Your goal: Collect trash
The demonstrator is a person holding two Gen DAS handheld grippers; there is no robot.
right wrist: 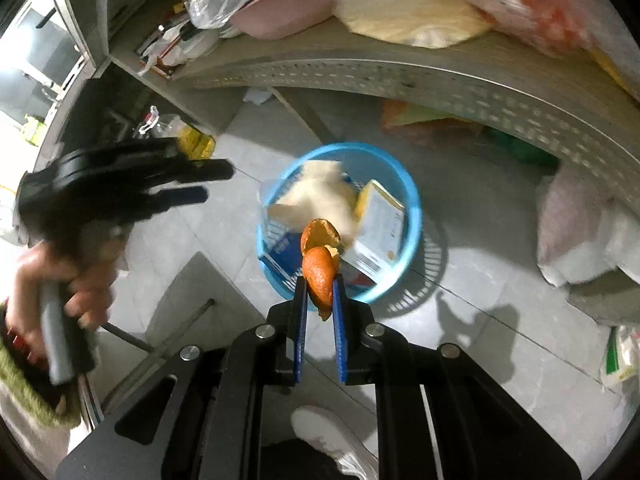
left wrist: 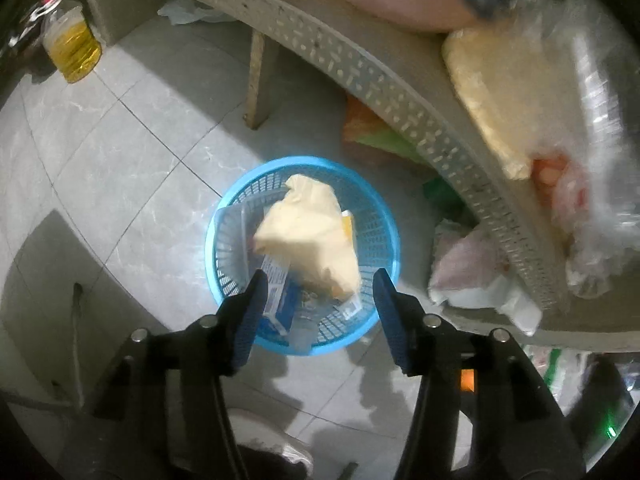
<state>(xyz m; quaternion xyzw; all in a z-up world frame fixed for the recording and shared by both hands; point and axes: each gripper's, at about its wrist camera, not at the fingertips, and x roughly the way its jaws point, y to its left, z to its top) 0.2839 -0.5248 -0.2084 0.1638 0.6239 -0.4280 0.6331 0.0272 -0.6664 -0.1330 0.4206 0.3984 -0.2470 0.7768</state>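
**Orange peel poised above the blue basket**

Orange peel (right wrist: pixel 320 268) sits pinched between the blue pads of the right tool (right wrist: pixel 320 280), which is clenched on its lower end while the rest curls upward, directly over the near rim of the blue basket (right wrist: pixel 414 200) on the tiled floor (right wrist: pixel 480 360). The left tool (left wrist: pixel 316 284) hangs released, its jaws standing apart with nothing between them, above the same basket (left wrist: pixel 224 236). Already inside lie a crumpled cream paper (left wrist: pixel 308 232), a blue-and-white carton (left wrist: pixel 280 292) and a white packet (right wrist: pixel 380 224).

The grip looks shallow, so the peel could slip early. Since it hangs over the near rim rather than the middle, I judge a release here could send it onto the rim or out onto the floor. The heaped paper fills much of the basket, and the peel might roll off it.

In the right wrist view the left tool is at the left, near the basket, held by a hand (right wrist: pixel 80 280); the two could knock together if both crowd the opening. A white shoe (right wrist: pixel 332 436) stands on the floor in the near foreground.

Farther off, a bench (right wrist: pixel 400 76) with a perforated edge curves past the basket, carrying plastic bags (right wrist: pixel 440 12). More bags (right wrist: pixel 580 232) lie beneath it at the right, and an oil bottle (left wrist: pixel 74 46) stands at the far left.
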